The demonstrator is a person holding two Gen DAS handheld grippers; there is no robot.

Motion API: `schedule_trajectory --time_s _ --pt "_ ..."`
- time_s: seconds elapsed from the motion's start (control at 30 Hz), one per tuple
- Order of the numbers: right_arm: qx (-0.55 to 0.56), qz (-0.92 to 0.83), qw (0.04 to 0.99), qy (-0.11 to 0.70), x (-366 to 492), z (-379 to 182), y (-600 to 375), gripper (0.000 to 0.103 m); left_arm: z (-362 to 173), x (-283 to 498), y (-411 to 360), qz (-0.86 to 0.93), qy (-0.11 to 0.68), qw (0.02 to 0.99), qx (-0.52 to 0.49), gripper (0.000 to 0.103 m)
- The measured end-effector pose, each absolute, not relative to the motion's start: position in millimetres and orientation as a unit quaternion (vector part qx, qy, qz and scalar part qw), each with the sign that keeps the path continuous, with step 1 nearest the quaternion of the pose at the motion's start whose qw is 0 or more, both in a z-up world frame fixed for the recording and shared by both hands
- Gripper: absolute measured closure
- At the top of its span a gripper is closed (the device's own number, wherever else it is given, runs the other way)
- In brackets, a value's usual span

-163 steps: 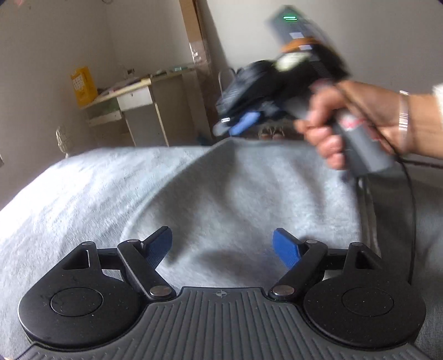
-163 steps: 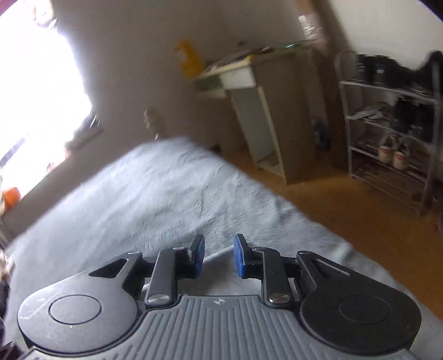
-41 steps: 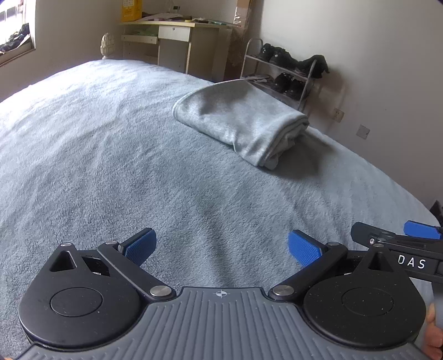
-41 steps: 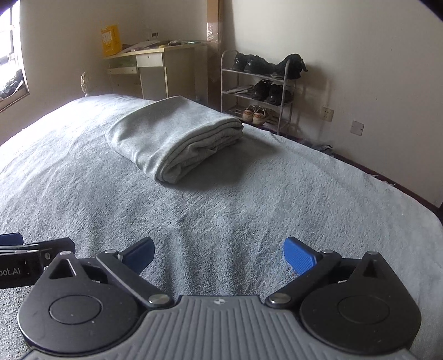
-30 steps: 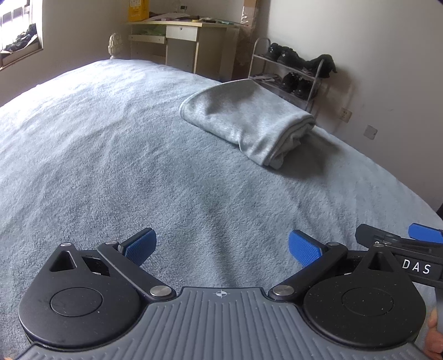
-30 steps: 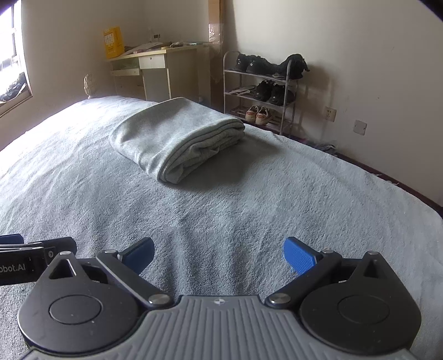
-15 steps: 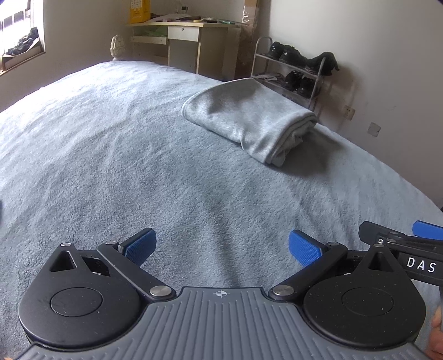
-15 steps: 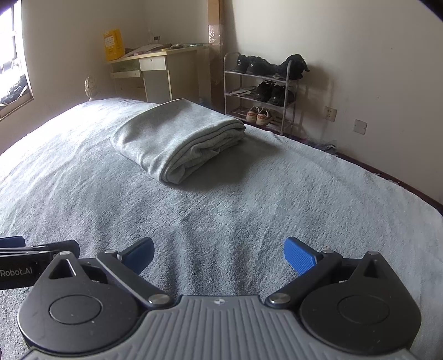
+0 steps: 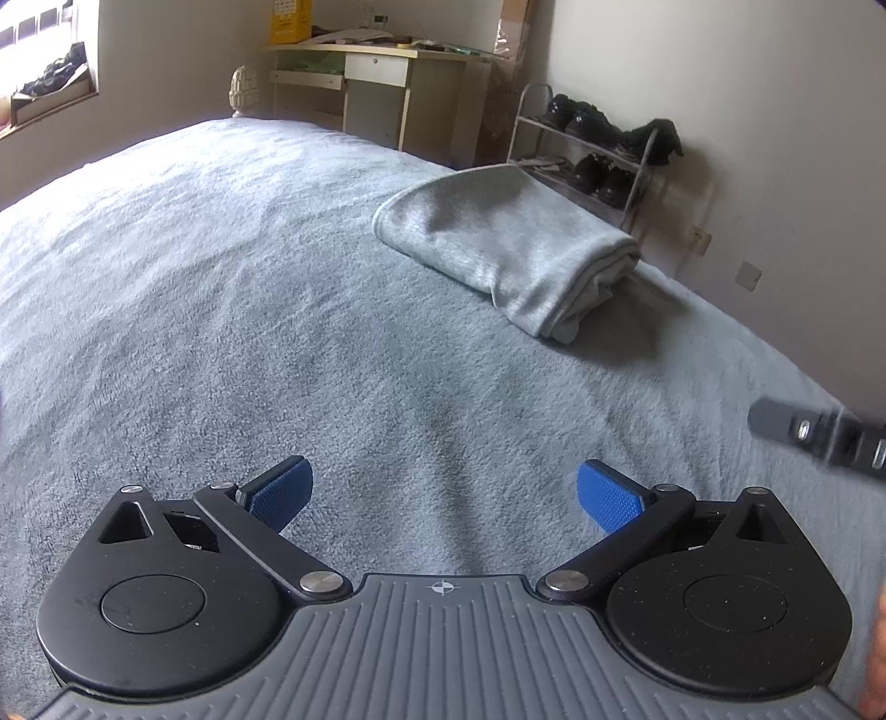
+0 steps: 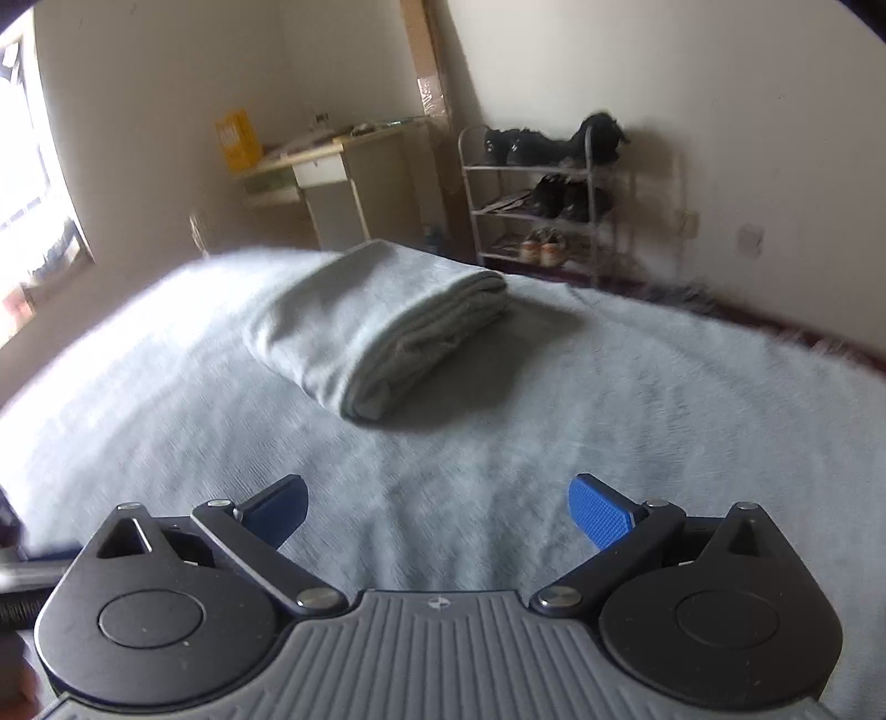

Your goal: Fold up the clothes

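Looking through the left wrist view: left gripper (image 9: 444,493) is low over the bed (image 9: 221,310), level, aimed toward the far right corner. Its blue fingers (image 9: 279,493) are spread wide, nothing between them, only bedspread below. Folded grey garment (image 9: 498,243) lies near the bed's far right edge, well apart from the fingers, folded edges facing right. A blurred dark part of the right gripper (image 9: 819,437) pokes in at the right frame edge, over the bed's right side. Room behind: desk (image 9: 382,83) with a yellow box (image 9: 290,22) at the far wall, shoe rack (image 9: 587,160) with dark shoes past the garment, window (image 9: 44,50) far left, wall outlets (image 9: 747,274) on the right wall.

Right wrist view: the right gripper (image 10: 437,509) also sits low over the bed (image 10: 637,399), pitched slightly up, frame blurred. Fingers (image 10: 598,518) parted wide, empty. The garment (image 10: 382,321) lies straight ahead near the bed's far edge, stacked layers showing at its right end, not touching either gripper. Beyond it: desk (image 10: 332,171), yellow box (image 10: 238,138), shoe rack (image 10: 537,194), window (image 10: 27,183) on the left.
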State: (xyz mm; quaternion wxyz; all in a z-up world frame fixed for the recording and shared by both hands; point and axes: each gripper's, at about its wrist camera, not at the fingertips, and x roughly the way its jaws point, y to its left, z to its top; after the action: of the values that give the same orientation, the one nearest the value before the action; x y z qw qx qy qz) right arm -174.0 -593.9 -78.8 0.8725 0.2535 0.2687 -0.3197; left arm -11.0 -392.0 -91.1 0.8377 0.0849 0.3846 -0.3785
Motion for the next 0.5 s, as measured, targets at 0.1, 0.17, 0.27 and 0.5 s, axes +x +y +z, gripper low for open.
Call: schedule_trajectory --time_s 0.1,0.17,0.27,0.5 --pt "0.366 -0.293 0.852 0.234 -170 -93 -648 0.001 -93 -7 -391 -0.372 0.38 0.843 0.08 0.0" --pt "0.386 -0.288 0.844 0.235 -156 -105 -666 0.003 -96 -5 -392 -0.369 0.379 0.845 0.08 0.0" --pt "0.412 -0.281 0.834 0.237 -135 -124 -691 0.022 -101 -4 -396 -0.369 0.381 0.844 0.079 0.0" --pt "0.471 -0.264 0.807 0.241 -86 -168 -749 0.066 -119 1 -406 -0.355 0.393 0.842 0.104 0.0"
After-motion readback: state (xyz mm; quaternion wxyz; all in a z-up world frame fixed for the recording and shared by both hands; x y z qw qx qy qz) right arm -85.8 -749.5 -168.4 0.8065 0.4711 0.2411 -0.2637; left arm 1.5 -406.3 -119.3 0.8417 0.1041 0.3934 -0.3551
